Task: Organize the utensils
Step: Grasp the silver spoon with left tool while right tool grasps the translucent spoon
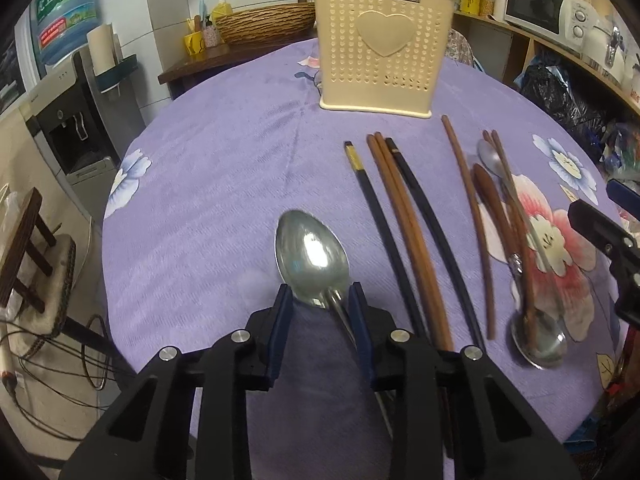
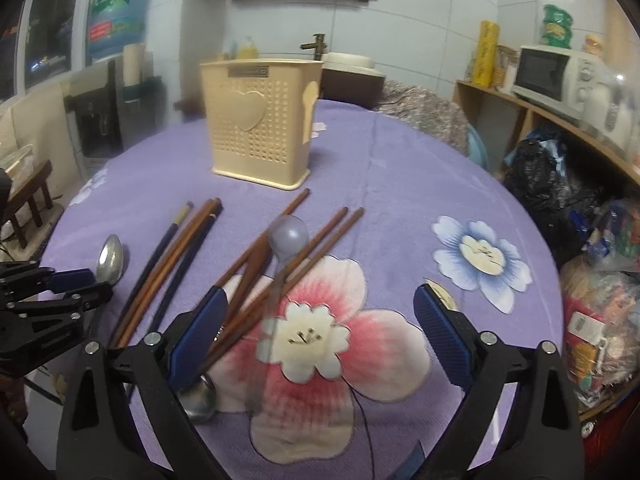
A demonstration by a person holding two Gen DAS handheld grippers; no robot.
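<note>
In the left wrist view, the left gripper (image 1: 320,300) sat low at the centre, its blue-padded fingers (image 1: 282,312) narrowed around the neck of a shiny metal spoon (image 1: 312,256) lying on the purple flowered tablecloth (image 1: 200,184) — whether the pads actually pressed it could not be told. Right of the spoon lay dark and brown wooden chopsticks (image 1: 404,240), and further right a second pile of utensils. The cream perforated plastic utensil holder (image 1: 380,44) with its heart emblem stood upright at top centre. In the right wrist view, the right gripper (image 2: 320,320) gaped wide over the pink flower print — nothing held.
</note>
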